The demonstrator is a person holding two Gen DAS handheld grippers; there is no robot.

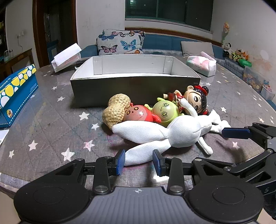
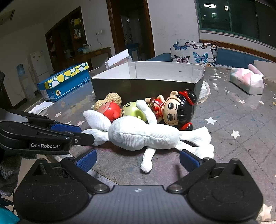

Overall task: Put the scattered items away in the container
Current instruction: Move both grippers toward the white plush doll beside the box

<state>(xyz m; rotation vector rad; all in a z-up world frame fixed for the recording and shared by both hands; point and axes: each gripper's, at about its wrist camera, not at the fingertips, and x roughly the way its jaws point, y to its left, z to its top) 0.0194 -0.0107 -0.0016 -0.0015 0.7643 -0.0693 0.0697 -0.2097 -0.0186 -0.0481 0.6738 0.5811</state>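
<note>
White plush rabbit point(image 1: 181, 132) lying on the starry desk point(image 1: 51, 120) before an empty cardboard box point(image 1: 134, 82), left gripper point(image 1: 138, 162) jaws parted around 1 ear, right gripper point(image 2: 137, 159) jaws wide open, 4 toys behind.

A lived-in home living room at night: a blue sofa point(image 1: 160, 43) with a butterfly-print cushion point(image 1: 119, 42) under a dark window point(image 1: 169, 10), a water dispenser point(image 2: 21, 75) by a white fridge point(image 2: 38, 60), and children's toys point(image 1: 236, 54) lining the scribbled wall.
</note>
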